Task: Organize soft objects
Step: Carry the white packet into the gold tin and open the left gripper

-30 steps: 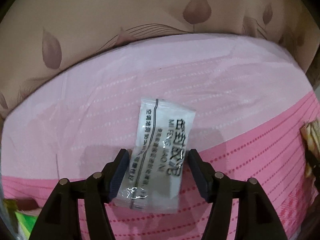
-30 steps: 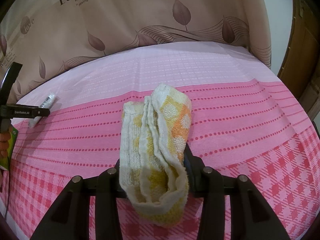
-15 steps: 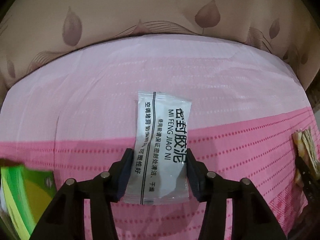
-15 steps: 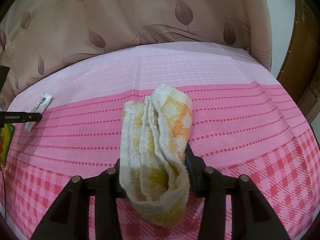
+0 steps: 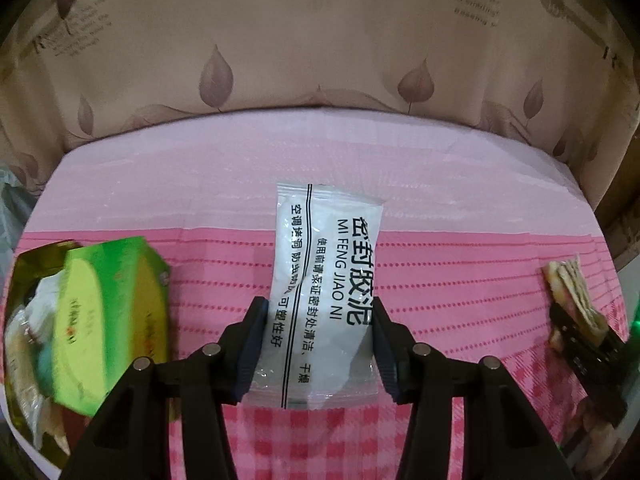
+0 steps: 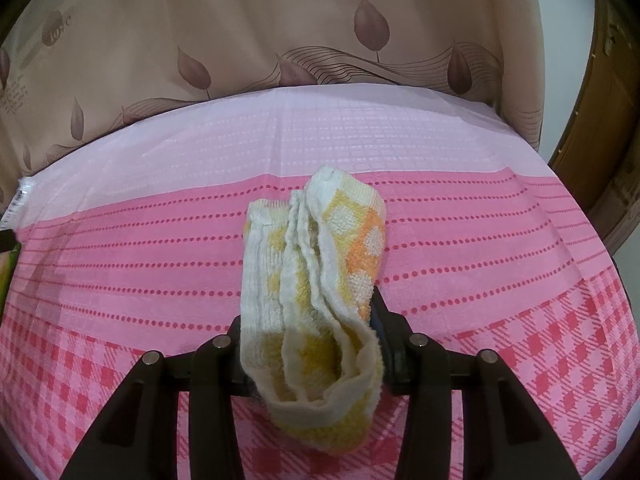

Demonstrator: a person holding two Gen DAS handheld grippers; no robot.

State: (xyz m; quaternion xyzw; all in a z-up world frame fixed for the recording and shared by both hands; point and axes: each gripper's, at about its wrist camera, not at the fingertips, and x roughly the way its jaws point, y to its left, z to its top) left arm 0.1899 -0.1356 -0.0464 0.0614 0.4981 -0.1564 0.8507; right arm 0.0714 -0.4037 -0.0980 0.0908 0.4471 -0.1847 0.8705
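My left gripper is shut on a white plastic packet with black Chinese print, held above the pink tablecloth. My right gripper is shut on a folded yellow, orange and white towel, held above the cloth. The right gripper with the towel also shows at the right edge of the left wrist view. The packet's end shows at the far left of the right wrist view.
A green hexagonal box holding soft items stands at the left near the table edge, close to the left gripper. A beige leaf-print curtain hangs behind the table. A wooden door is at the right.
The left gripper has pulled back and moved left with the packet, bringing the green box into view. The right gripper with the towel has hardly moved.
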